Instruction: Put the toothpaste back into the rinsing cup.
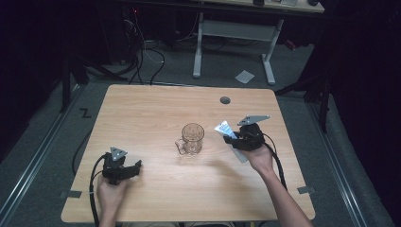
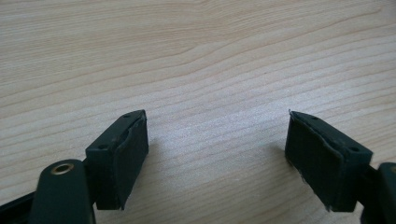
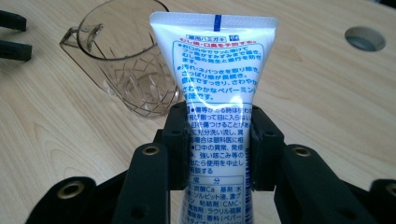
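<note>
A clear glass mug with a cut pattern and a handle stands upright in the middle of the wooden table. My right gripper hovers just right of it, shut on a white toothpaste tube with blue print. In the right gripper view the tube is clamped between the jaws of the right gripper, its flat crimped end pointing away, and the mug lies beyond at the left. My left gripper rests low at the table's front left; in its own view the left gripper is open over bare wood.
A round cable hole sits in the table near its far edge. Beyond the table stand a white desk frame and cables on the floor. Bare wood lies between the two grippers.
</note>
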A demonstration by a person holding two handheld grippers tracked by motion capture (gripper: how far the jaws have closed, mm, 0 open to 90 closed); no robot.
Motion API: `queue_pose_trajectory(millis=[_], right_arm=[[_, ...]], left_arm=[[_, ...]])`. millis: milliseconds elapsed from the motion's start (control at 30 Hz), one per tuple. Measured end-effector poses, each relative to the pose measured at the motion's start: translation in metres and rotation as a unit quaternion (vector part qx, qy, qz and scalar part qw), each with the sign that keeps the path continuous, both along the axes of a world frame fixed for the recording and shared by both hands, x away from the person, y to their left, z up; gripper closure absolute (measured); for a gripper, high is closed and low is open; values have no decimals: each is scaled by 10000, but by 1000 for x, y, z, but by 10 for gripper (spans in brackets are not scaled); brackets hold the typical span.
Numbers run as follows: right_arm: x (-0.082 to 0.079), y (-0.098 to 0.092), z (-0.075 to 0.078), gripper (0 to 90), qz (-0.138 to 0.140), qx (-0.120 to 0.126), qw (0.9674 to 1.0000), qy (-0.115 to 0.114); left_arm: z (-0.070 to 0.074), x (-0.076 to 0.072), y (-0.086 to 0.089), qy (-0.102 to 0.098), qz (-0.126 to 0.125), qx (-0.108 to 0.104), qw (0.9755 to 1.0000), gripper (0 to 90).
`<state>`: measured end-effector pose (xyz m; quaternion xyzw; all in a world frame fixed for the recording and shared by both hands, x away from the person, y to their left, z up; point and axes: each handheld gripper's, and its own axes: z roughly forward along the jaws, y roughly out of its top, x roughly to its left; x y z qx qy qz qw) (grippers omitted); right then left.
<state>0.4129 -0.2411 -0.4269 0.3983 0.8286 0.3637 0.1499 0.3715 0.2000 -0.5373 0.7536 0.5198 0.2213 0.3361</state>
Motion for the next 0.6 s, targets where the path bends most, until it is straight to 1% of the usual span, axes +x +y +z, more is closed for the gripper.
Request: queue_pose_trajectory(millis=[200, 333, 533, 600], right_arm=[[-1, 2, 12, 658, 68, 85, 9999, -123], [-1, 6, 15, 657, 147, 152, 9996, -191], [2, 14, 18, 656, 240, 267, 9991, -231], [3, 18, 20, 656, 257, 263, 9990, -240]], left_arm=[[0, 0, 0, 0, -1, -1, 10000, 219], [0, 0, 0, 3, -4, -2, 10000, 218], [0, 0, 0, 2, -4, -2, 10000, 218], [0, 0, 0, 1, -2, -1, 10000, 218]])
